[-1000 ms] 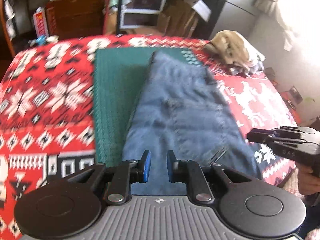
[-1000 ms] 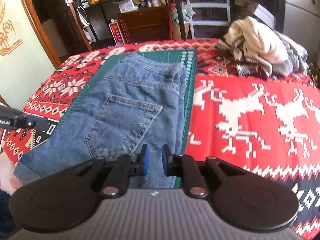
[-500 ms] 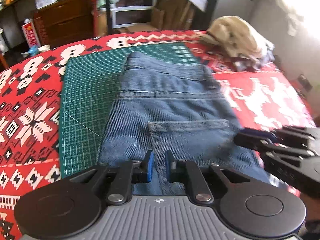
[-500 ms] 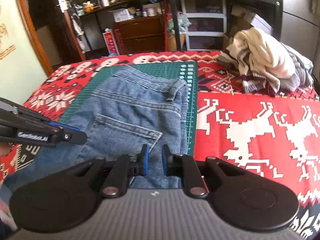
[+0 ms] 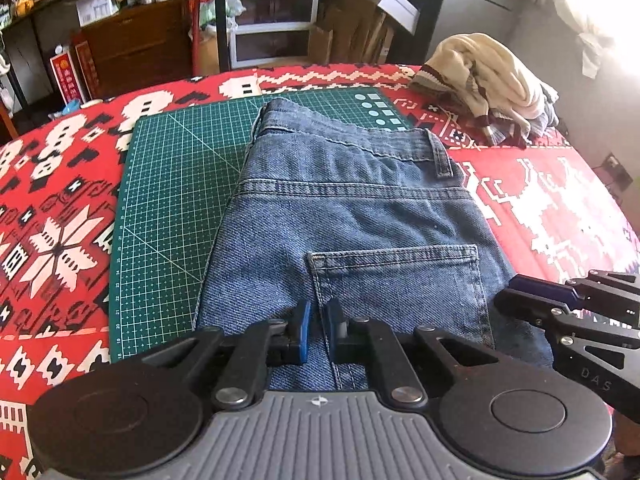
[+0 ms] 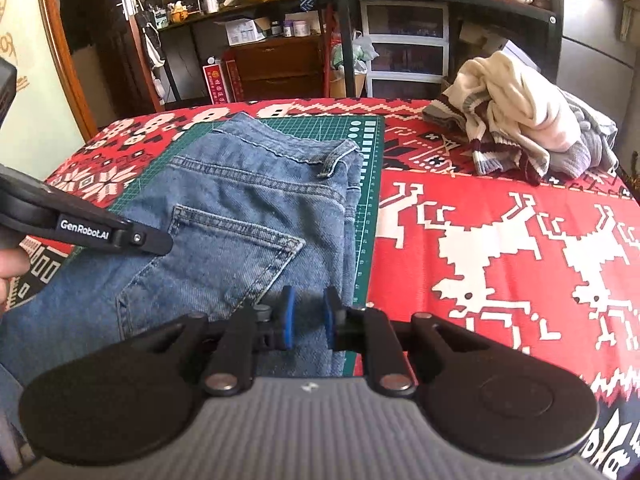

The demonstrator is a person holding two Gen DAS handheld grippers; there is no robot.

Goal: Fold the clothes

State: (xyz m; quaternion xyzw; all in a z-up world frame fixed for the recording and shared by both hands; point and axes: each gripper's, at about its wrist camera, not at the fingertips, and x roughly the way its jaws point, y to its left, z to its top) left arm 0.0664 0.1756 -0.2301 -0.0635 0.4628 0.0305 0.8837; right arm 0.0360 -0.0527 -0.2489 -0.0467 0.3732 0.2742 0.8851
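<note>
Blue jeans [image 5: 360, 216] [image 6: 248, 208] lie flat on a green cutting mat [image 5: 172, 184] [image 6: 370, 168], back pocket up and waistband at the far end. My left gripper [image 5: 317, 330] hovers low over the pocket's left seam. Its blue pads stand a narrow gap apart, and only denim shows through it. My right gripper [image 6: 308, 322] is open over the right edge of the jeans, close to the mat's edge. Each gripper also shows in the other's view: the right gripper [image 5: 520, 292] at the pocket's right side, the left gripper [image 6: 160, 242] over the pocket.
A red patterned cloth [image 5: 60, 208] [image 6: 500, 240] covers the table. A heap of cream and grey clothes [image 5: 492, 80] [image 6: 528, 128] lies at the far right corner. Shelves, drawers and boxes stand behind the table. A hand [image 6: 10, 268] shows at the left edge.
Both grippers have moved forward along the jeans toward the pocket and closer together. The left view has swung right. The left gripper's gap has narrowed a little.
</note>
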